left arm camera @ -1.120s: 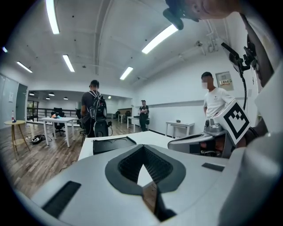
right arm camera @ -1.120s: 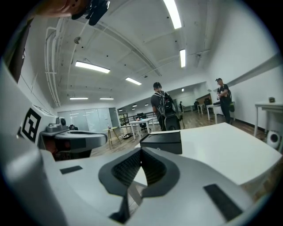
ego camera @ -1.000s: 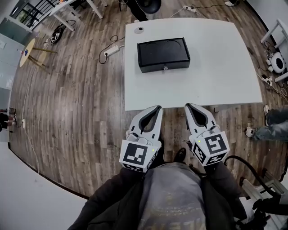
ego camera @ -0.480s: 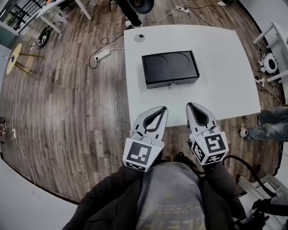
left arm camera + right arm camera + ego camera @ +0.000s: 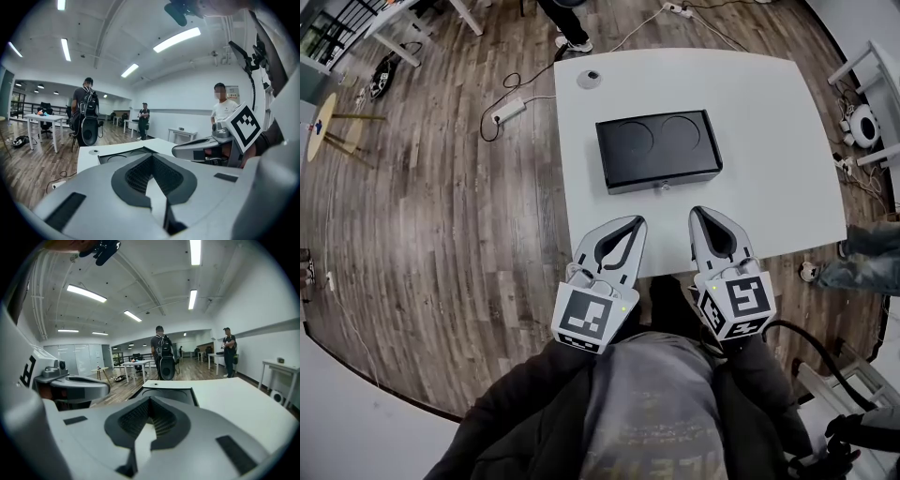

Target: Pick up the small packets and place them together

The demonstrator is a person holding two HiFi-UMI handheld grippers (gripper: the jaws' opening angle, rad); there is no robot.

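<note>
No small packets show in any view. A black box (image 5: 658, 148) with two round hollows in its lid lies on the white table (image 5: 769, 122); it also shows as the black box (image 5: 119, 156) and the black box (image 5: 166, 393) ahead of the jaws. My left gripper (image 5: 635, 222) and right gripper (image 5: 697, 212) hover side by side over the table's near edge, short of the box. Both are shut with nothing held. In their own views the left gripper (image 5: 151, 154) and right gripper (image 5: 149, 399) have jaws that meet at the tip.
A small round disc (image 5: 590, 78) sits at the table's far left corner. A power strip (image 5: 508, 111) and cables lie on the wood floor to the left. A person with a backpack (image 5: 161, 352) stands beyond the table, and others (image 5: 220, 105) stand around the room.
The table and black box have drawn nearer in the head view. Both grippers, earlier over the floor in front of the table, now reach over its near edge. Jaws stay shut.
</note>
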